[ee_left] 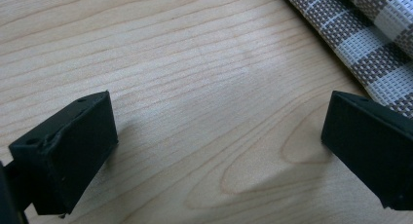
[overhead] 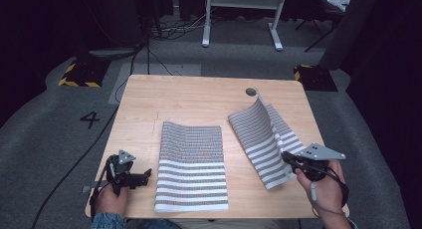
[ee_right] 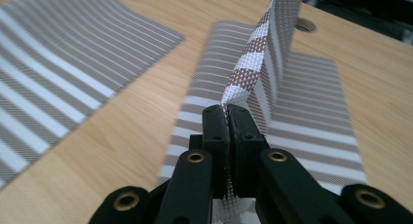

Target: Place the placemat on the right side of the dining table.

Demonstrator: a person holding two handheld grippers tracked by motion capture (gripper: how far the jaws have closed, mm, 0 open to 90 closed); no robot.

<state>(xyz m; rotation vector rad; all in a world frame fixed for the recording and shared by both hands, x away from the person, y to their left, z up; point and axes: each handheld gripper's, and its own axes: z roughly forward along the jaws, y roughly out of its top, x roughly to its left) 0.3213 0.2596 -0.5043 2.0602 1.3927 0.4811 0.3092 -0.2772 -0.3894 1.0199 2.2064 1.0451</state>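
We note two rectangular woven mats, brown-grey with white stripes, on the pale wooden table (overhead: 199,94). The right mat (overhead: 263,139) is the one in hand. The right gripper (overhead: 289,158) has its jaws pressed together on the mat's near right edge — in the right gripper view the woven strip (ee_right: 253,73) rises straight out from between the closed jaws. The pinched side is lifted and folded over; its raised corner points toward 12 o'clock, close to the round hole (overhead: 251,92) in the tabletop. The mat's long axis runs from about 11 o'clock down to 5 o'clock, its stripes crossing that line.

The left mat (overhead: 191,167) lies flat at the table's middle, long axis 12 to 6, white bands widest at the near end.

The left gripper (overhead: 144,175) rests low at 7 o'clock on the table, just beside the flat mat's left edge and pointing toward 3 o'clock. Its jaws stand wide apart over bare wood — nothing between them; the mat's checked edge (ee_left: 370,44) lies beyond the right jaw.
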